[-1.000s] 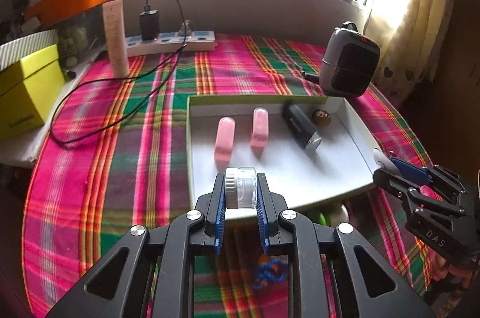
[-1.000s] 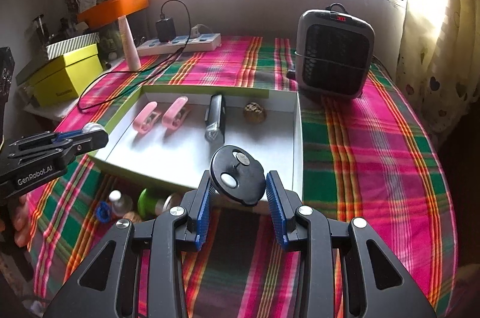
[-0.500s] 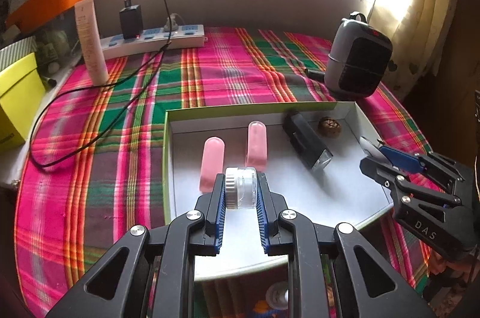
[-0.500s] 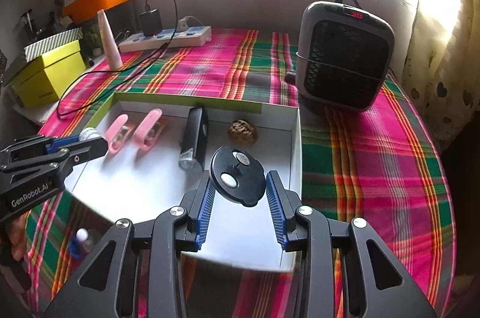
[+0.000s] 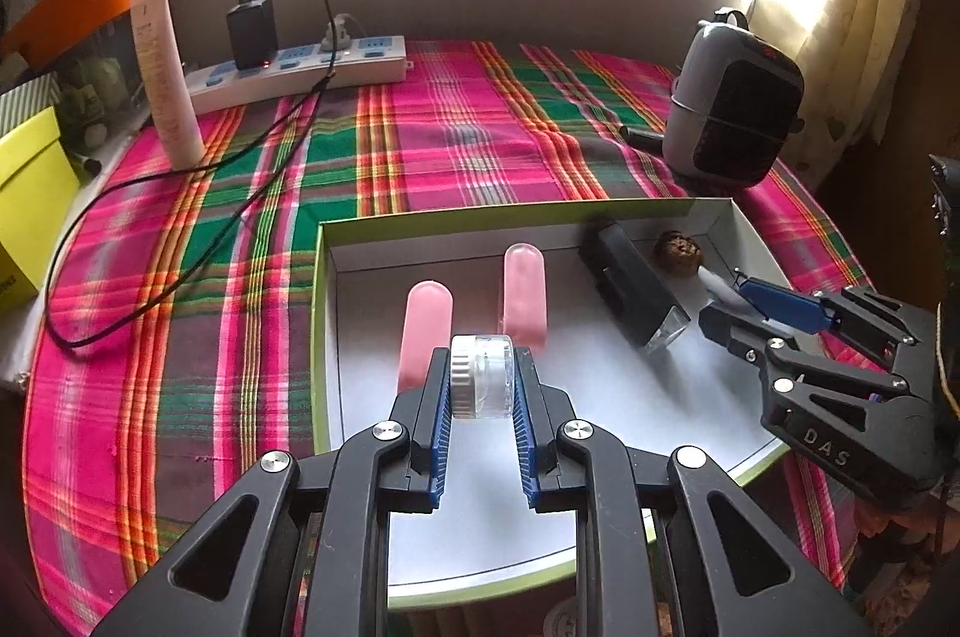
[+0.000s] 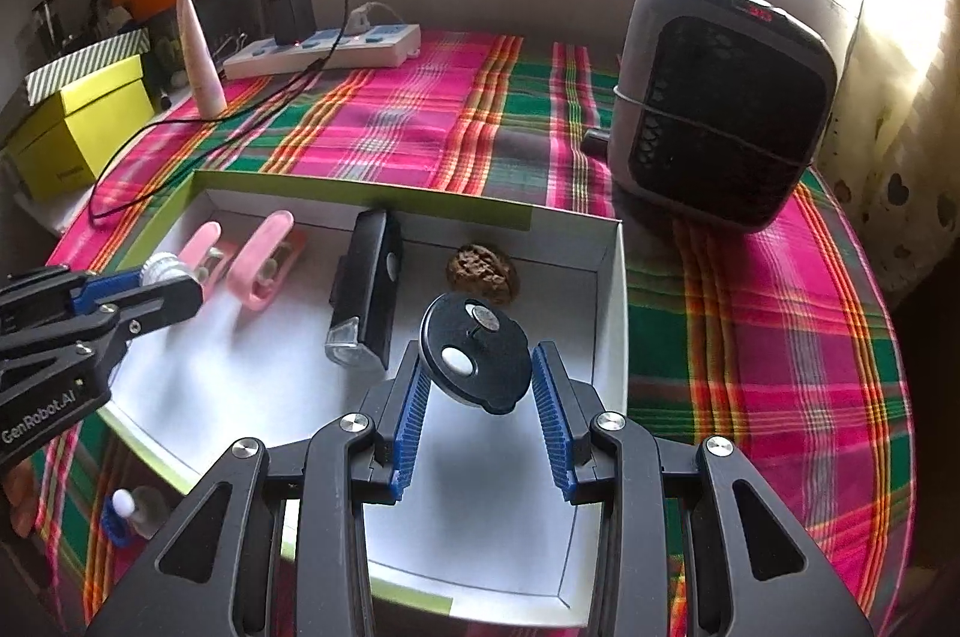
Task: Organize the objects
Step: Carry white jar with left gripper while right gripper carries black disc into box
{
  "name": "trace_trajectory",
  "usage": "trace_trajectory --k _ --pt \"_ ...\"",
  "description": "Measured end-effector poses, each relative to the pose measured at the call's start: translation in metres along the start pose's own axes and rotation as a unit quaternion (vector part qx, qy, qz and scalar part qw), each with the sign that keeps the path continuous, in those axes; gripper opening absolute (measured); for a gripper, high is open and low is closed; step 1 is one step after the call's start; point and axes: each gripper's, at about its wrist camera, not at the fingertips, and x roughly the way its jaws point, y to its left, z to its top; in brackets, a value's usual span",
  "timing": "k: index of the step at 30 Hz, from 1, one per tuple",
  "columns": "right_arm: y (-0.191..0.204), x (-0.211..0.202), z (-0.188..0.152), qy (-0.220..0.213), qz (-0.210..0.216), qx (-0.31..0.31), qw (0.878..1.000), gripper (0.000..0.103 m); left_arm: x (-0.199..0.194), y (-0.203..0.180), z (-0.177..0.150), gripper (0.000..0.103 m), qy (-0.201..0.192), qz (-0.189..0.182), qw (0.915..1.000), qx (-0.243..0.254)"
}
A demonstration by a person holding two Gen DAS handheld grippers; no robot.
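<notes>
I'm carrying both loads over the white cardboard tray (image 5: 336, 337); left gripper (image 5: 482, 385) pinches a small clear ribbed-cap jar (image 5: 482, 376), right gripper (image 6: 477, 376) clamps a round black disc (image 6: 474, 359); next, I'd say: lower and release.

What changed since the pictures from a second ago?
Both tongs moved forward over the white box: the left tongs with the clear jar, the right tongs with the black disc. Both grips held. The box's contents stayed put.

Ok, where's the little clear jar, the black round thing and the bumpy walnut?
clear jar (image 5: 483, 376), left wrist view, on its see-through side.
black round thing (image 6: 474, 361), right wrist view, middle of its flat face.
walnut (image 6: 483, 272), right wrist view, top of its wrinkly shell.
</notes>
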Motion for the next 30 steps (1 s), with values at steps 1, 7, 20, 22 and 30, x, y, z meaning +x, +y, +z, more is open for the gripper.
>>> trace_trajectory --k 1,7,20,22,30 --pt "0.000 0.001 0.000 0.002 -0.001 0.000 1.000 0.036 0.001 0.001 0.001 0.017 0.000 0.000 1.0000 0.000" --pt "0.002 0.007 0.003 0.004 -0.006 -0.005 1.000 0.036 0.004 -0.001 0.004 0.017 -0.003 0.004 1.0000 0.003" --pt "0.004 0.009 0.003 0.001 -0.009 -0.011 1.000 0.036 0.005 -0.006 0.003 0.017 -0.009 0.021 0.9995 0.022" --pt "0.006 0.009 0.002 0.002 -0.010 -0.016 1.000 0.036 0.006 -0.007 0.001 0.017 -0.006 0.020 0.9995 0.024" --pt "0.007 0.009 0.003 0.000 -0.014 -0.016 1.000 0.036 0.012 -0.008 -0.003 0.017 0.004 0.028 0.9993 0.026"
